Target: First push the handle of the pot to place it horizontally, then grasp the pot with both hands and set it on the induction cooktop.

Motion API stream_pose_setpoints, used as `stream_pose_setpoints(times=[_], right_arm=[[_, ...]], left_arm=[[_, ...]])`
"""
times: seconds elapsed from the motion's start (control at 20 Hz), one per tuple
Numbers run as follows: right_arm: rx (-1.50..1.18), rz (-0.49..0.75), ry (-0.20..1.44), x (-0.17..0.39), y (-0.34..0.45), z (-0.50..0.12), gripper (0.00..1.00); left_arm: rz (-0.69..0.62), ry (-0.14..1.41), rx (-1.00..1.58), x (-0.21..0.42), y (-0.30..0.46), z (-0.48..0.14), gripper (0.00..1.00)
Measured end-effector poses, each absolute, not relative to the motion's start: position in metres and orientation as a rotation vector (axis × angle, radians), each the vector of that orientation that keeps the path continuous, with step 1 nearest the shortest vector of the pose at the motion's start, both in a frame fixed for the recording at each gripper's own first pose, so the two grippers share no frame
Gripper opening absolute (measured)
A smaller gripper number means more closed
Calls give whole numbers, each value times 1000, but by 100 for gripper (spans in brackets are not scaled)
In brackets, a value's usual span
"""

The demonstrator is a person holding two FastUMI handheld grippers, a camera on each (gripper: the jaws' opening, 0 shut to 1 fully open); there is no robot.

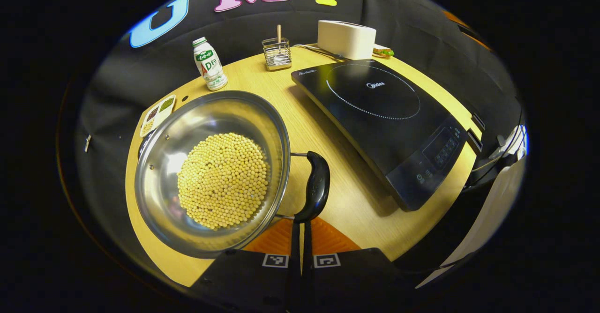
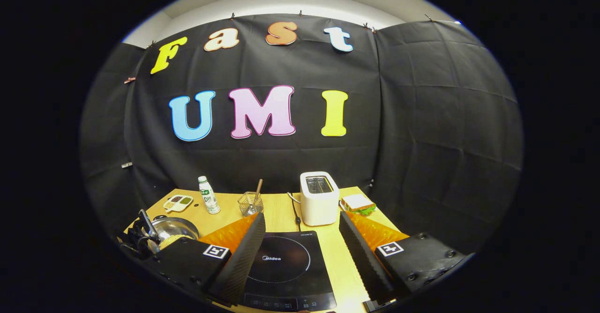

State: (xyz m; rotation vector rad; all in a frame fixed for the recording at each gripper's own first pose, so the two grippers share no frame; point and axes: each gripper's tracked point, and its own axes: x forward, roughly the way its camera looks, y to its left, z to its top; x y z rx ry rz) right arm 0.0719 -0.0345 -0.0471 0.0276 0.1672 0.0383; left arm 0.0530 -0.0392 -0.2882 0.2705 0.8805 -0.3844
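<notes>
Flanking the pot (image 1: 211, 172): bottle (image 1: 209, 63), cooktop (image 1: 384, 125); left gripper (image 1: 301, 238) clenched, right gripper (image 2: 300, 252) spread wide.

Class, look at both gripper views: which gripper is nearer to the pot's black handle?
Left. The left gripper has its closed fingertips right at the pot handle. The right gripper hangs open over the induction cooktop, with the pot off to its left.

Left gripper (image 1: 301, 252) low at 6 o'clock in the left gripper view, fingers pressed together, tips pointing toward 12. Right gripper (image 2: 300, 252) at 6 o'clock in the right gripper view — fingers (image 2: 241, 252) spread wide, splayed toward 11 and 1.
</notes>
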Motion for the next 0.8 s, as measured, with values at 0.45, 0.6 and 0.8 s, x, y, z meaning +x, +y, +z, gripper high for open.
stream_pose_setpoints(times=[0.45, 0.6, 0.8], right_arm=[[43, -10, 145, 75, -45, -36, 98], [18, -18, 133, 71, -49, -33, 98], [6, -48, 126, 65, -59, -31, 98]], left_arm=[[-412, 879, 231, 81, -67, -286, 5], [-421, 878, 231, 92, -74, -285, 5], [-425, 874, 227, 103, -82, -282, 5]])
